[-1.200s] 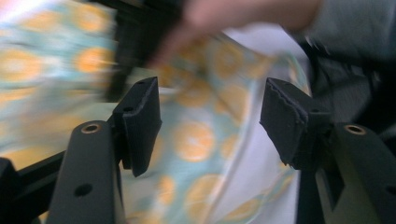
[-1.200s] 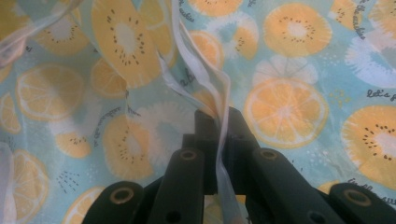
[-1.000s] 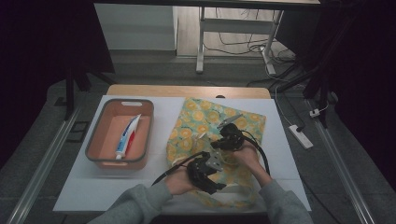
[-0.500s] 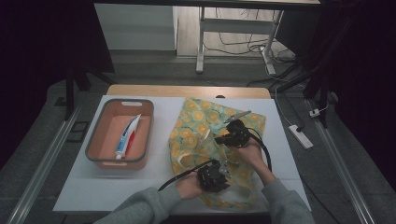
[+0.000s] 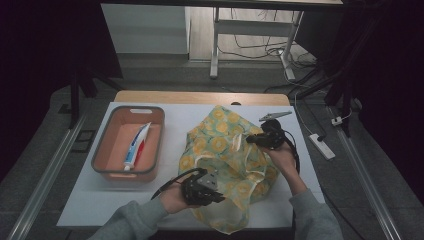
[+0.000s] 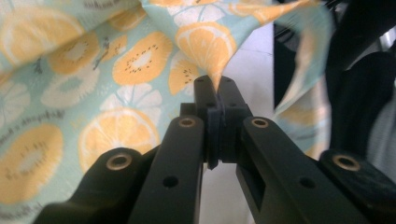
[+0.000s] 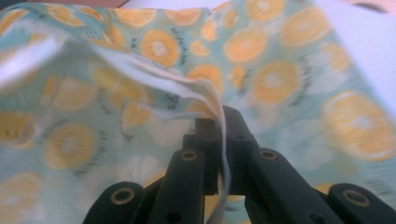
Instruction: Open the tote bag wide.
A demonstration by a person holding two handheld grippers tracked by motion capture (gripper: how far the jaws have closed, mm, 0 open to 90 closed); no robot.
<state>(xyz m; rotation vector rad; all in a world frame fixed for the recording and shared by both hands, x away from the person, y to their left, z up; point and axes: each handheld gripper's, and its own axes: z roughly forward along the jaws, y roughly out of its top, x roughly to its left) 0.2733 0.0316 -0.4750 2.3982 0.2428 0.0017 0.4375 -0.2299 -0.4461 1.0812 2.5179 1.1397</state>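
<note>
A pale green cloth (image 5: 223, 150) printed with orange slices lies bunched on the white table (image 5: 90, 205), lifted into a loose hump. My left gripper (image 5: 216, 196) is near the front edge, shut on a corner of the cloth (image 6: 205, 51); the fabric rises from between its closed jaws. My right gripper (image 5: 248, 139) is farther back on the right, shut on a hemmed edge of the cloth (image 7: 177, 84), which hangs down between its jaws. Part of the cloth droops over the table's front edge.
An orange tray (image 5: 103, 157) with a grey rim stands at the left and holds a toothpaste tube (image 5: 136, 145). A power strip (image 5: 321, 145) lies on the floor at the right. A metal frame (image 5: 215, 40) stands behind the table.
Both grippers have pulled the cloth up and bunched it. The left gripper has moved toward the front edge, and the right has shifted slightly back and right, so the cloth stands higher.
</note>
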